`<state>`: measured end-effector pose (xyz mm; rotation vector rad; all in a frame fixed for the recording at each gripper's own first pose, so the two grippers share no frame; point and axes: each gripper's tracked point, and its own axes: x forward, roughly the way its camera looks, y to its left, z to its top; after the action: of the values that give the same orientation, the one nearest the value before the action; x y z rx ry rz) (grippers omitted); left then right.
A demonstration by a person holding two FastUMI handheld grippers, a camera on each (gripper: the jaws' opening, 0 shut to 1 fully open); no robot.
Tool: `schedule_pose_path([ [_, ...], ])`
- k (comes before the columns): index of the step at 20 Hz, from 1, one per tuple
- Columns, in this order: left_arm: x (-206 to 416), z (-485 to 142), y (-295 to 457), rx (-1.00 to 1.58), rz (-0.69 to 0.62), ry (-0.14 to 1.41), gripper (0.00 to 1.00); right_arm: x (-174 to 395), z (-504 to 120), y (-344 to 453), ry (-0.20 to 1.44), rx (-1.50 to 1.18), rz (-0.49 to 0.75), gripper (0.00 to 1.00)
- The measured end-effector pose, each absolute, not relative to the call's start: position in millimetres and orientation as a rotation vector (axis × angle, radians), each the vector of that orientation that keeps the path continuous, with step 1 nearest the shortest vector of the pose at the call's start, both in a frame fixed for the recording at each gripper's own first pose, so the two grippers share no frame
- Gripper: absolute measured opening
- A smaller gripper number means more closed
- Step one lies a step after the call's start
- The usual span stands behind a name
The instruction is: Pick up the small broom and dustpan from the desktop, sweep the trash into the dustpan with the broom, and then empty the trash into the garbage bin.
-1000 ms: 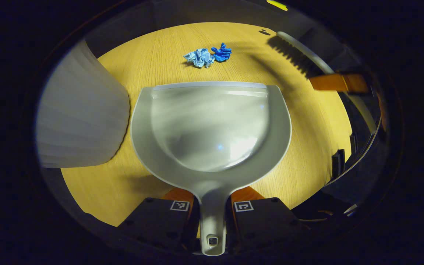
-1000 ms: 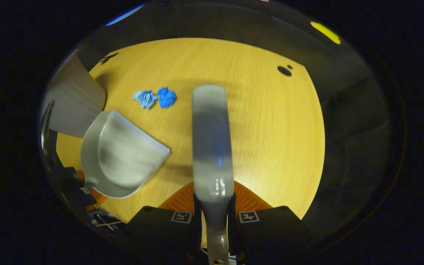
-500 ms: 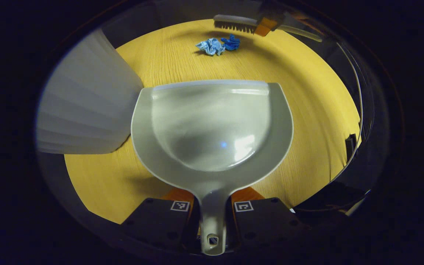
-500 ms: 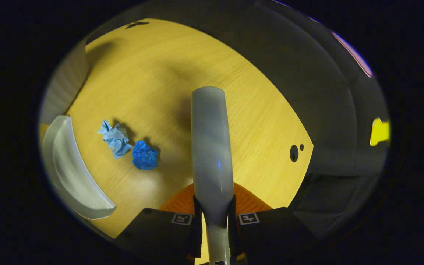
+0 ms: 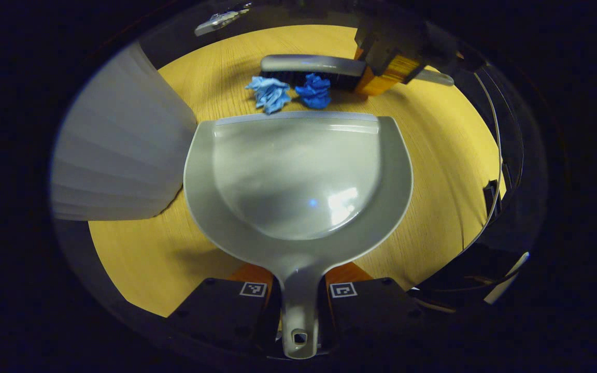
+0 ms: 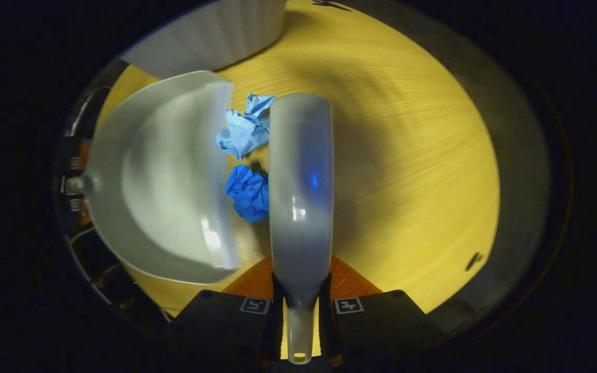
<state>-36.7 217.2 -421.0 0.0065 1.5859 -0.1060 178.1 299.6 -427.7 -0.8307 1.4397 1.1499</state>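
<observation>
Clamping the grey dustpan's [image 5: 298, 176] handle between both fingers, the left gripper [image 5: 298, 290] holds the pan's front lip just short of two paper wads — one pale blue [image 5: 269, 94], one deep blue [image 5: 314, 91]. The right gripper [image 6: 301, 305] is closed on the broom's [image 6: 301, 181] handle; its head lies right behind the wads, pinning them toward the lip. The white ribbed garbage bin [image 5: 117, 155] stands beside the dustpan on the wooden desktop [image 5: 433, 171].

The right tongs [image 6: 301, 311] clamp the broom [image 6: 301, 181] by its handle. Two blue paper wads [image 6: 246, 160] lie between broom and dustpan [image 6: 164, 176].
</observation>
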Motion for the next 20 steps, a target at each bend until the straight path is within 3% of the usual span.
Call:
schedule_pose_path([
  [4, -37.1, -426.3, 218.3, 0.071, -0.181, 1.561, 0.27, 162.7, -423.8, 305.0, 1.574, -0.652, 1.263, 0.31],
  [6, -36.7, -424.6, 218.2, 0.073, -0.178, 1.558, 0.29, 165.5, -418.7, 312.8, 1.630, -0.469, 1.233, 0.31],
  [10, -37.3, -426.9, 216.7, 0.031, -0.128, 1.510, 0.28, 165.7, -393.5, 315.7, 1.566, -0.098, 1.155, 0.36],
  [11, -40.1, -428.4, 218.1, 0.044, -0.118, 1.502, 0.28, 162.8, -380.4, 313.0, 1.552, -0.007, 1.145, 0.31],
  [20, -15.0, -422.3, 218.3, 0.104, -0.157, 1.247, 0.28, 173.9, -342.9, 291.4, 1.235, 0.513, 1.008, 0.30],
])
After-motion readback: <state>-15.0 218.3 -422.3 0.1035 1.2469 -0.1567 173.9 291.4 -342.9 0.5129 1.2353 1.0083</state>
